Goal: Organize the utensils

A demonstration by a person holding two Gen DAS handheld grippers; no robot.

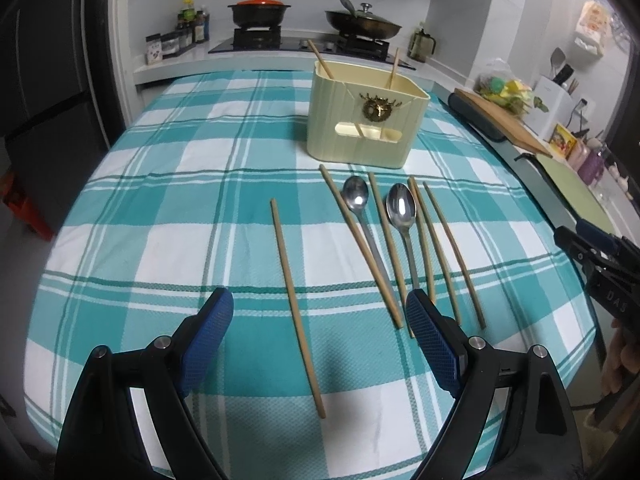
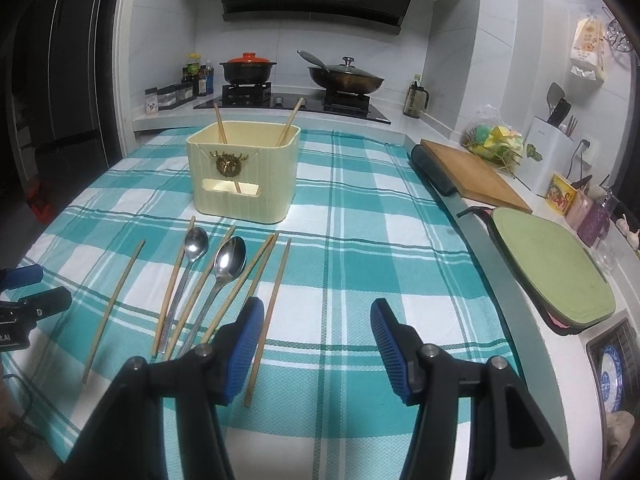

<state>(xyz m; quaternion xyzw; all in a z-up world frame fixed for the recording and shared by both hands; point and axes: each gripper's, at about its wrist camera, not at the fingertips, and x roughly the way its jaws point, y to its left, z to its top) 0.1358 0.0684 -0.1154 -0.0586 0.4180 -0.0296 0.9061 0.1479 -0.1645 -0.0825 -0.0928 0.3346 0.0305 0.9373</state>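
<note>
A cream utensil holder [image 1: 364,120] [image 2: 244,172] stands on the checked tablecloth with two chopsticks leaning in it. In front of it lie two metal spoons [image 1: 356,196] [image 2: 230,260] among several wooden chopsticks. One chopstick [image 1: 296,304] lies apart to the left, and my left gripper [image 1: 320,320] hangs open over its near end, its pads off it. My right gripper [image 2: 318,336] is open too, low over the cloth. The rightmost chopstick [image 2: 272,312] lies just inside its left finger [image 2: 248,340], untouched. Each gripper shows at the edge of the other view [image 1: 572,236] [image 2: 48,286].
A wooden board [image 2: 476,176] and a green board [image 2: 552,272] lie on the counter along the table's right side. A stove with a red-lidded pot [image 2: 248,68] and a wok [image 2: 346,76] is behind. A dark fridge [image 2: 60,100] stands at the left.
</note>
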